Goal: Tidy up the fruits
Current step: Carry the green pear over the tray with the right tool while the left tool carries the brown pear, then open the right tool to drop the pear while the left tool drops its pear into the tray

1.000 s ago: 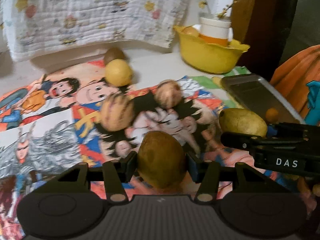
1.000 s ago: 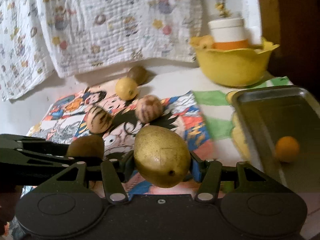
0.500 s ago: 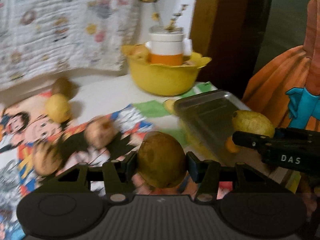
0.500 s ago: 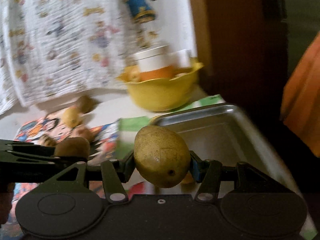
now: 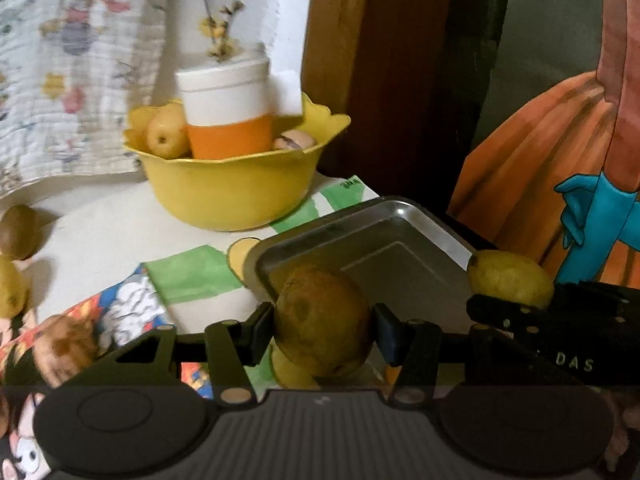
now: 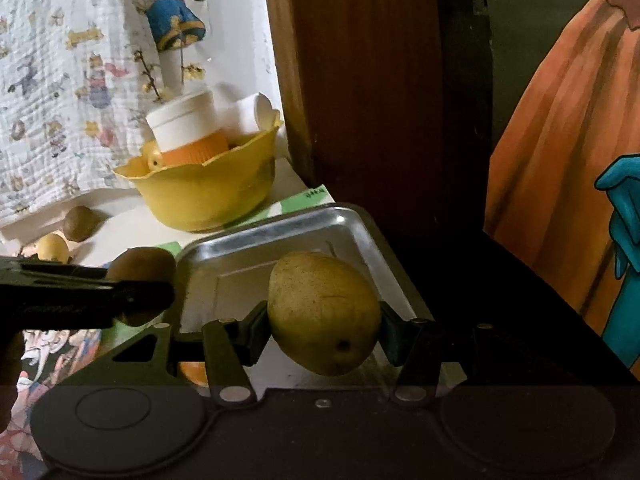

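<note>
My left gripper (image 5: 323, 322) is shut on a brown kiwi (image 5: 320, 312), held over the near left edge of the metal tray (image 5: 400, 240). My right gripper (image 6: 324, 322) is shut on a yellow-green pear (image 6: 322, 308), held above the same tray (image 6: 280, 240). The pear (image 5: 510, 278) and the right gripper's black body show at the right of the left wrist view. The kiwi (image 6: 140, 266) shows at the left of the right wrist view. A small orange (image 6: 192, 372) lies in the tray, mostly hidden behind the right gripper.
A yellow bowl (image 5: 232, 188) with an orange-and-white jar (image 5: 228, 116) and fruit stands behind the tray. Another kiwi (image 5: 16, 230), a yellow fruit (image 5: 10, 292) and a striped fruit (image 5: 64, 350) lie at the left on the cartoon mat. A dark wooden post stands behind.
Both grippers have swung right with their fruit, from over the cartoon mat to over the metal tray. The loose fruits on the mat have slid to the left of view.
</note>
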### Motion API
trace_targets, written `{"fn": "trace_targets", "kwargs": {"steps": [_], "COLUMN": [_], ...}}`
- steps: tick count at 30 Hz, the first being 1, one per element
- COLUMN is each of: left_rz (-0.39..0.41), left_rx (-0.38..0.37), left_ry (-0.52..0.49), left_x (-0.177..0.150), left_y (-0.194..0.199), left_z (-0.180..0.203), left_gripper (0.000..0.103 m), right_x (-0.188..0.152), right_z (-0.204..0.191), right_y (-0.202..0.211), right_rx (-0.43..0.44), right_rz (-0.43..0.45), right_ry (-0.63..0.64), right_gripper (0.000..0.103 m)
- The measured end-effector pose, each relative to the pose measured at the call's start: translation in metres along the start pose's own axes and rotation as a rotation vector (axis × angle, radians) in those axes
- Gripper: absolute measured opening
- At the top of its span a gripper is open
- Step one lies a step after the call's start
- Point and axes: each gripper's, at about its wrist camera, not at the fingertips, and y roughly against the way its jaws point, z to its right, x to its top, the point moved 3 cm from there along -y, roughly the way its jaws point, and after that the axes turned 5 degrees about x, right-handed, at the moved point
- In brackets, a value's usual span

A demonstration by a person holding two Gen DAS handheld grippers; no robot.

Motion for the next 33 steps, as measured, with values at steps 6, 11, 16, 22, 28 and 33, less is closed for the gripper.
{"fn": "trace_targets", "kwargs": {"steps": [6, 11, 16, 22, 28, 33], "left_rz": [-0.036, -0.052, -0.058, -0.076, -0.090, -0.063], "left_rx": [0.003, 0.006, 0.007, -0.002, -0.010, -0.019], "left_ry": [-0.027, -0.029, -0.035, -0.016, 0.024, 0.049], "left_x": [0.005, 0.005, 0.005, 0.006, 0.006, 0.006], "left_y": [-0.023, -0.033, -0.036, -0.035, -0.029, -0.010], "left_z": [0.005, 0.005, 0.005, 0.004, 0.001, 0.003], "left_gripper": [0.057, 0.057, 0.057, 0.058, 0.058, 0.061], "right_x": [0.001, 0.000, -0.002, -0.004, -0.004, -0.004], "right_z": [0.004, 0.004, 0.007, 0.009, 0.009, 0.010], "right_y": [-0.015, -0.022, -0.024, -0.025, -0.016, -0.005], "right_rx": [0.007, 0.003, -0.003, -0.003, 0.003, -0.008], "right_rz": [-0.026, -0.047, -0.062, -0.076, -0.057, -0.037], "right_ry": [0.014, 0.011, -0.009, -0.022, -0.041, -0.057], "right_gripper": [0.057, 0.057, 0.057, 0.057, 0.063, 0.069]}}
